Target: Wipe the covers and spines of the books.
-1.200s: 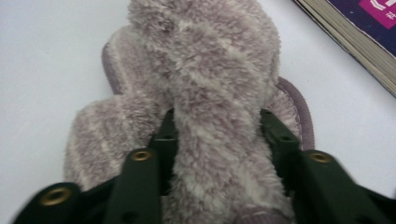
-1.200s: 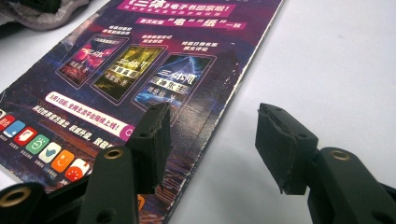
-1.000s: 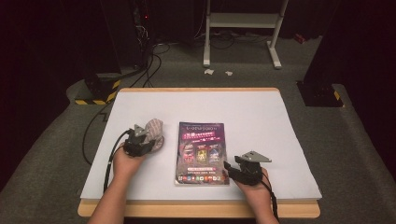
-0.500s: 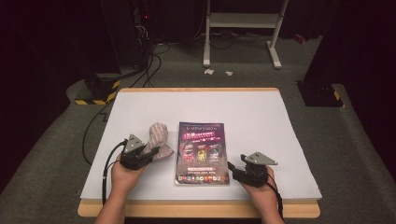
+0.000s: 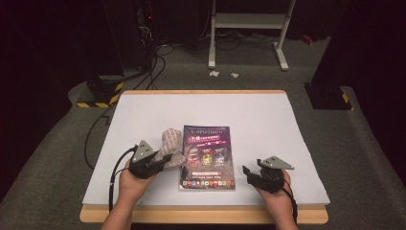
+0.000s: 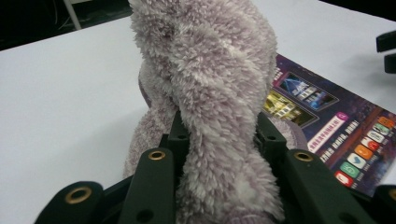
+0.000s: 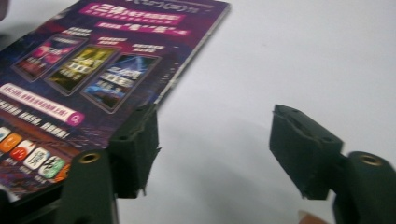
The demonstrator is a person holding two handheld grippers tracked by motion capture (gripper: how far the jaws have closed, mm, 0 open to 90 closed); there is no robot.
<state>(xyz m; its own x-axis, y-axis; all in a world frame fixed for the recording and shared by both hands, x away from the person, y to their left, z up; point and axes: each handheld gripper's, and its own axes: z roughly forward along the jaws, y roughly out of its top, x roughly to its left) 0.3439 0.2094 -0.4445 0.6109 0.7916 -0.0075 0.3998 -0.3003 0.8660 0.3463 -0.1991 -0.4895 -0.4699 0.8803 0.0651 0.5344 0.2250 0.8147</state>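
A fluffy grey-lilac plush (image 5: 171, 143) hangs just over the white table (image 5: 268, 115), against the left edge of a purple-covered booklet (image 5: 207, 148). My left gripper (image 5: 164, 161) is shut on it; in the left gripper view both jaws of the left gripper (image 6: 222, 126) press into the plush (image 6: 210, 84), which hides part of the booklet (image 6: 327, 121). My right gripper (image 5: 247, 173) stands on the table right of the booklet's lower corner. Its jaws have just been opening, and the right gripper (image 7: 219, 140) has only bare table between them, the booklet (image 7: 93, 60) to their left.
The table's wooden front edge (image 5: 201, 215) lies just under both hands. Cables (image 5: 112, 177) trail off the left side to the floor. A white frame stand (image 5: 249, 28) and dark equipment sit on the floor beyond the far edge.
My left hand drew back toward the near edge and swung the plush right, up to the booklet. My right gripper slid right, away from the booklet, and its jaws spread wider.
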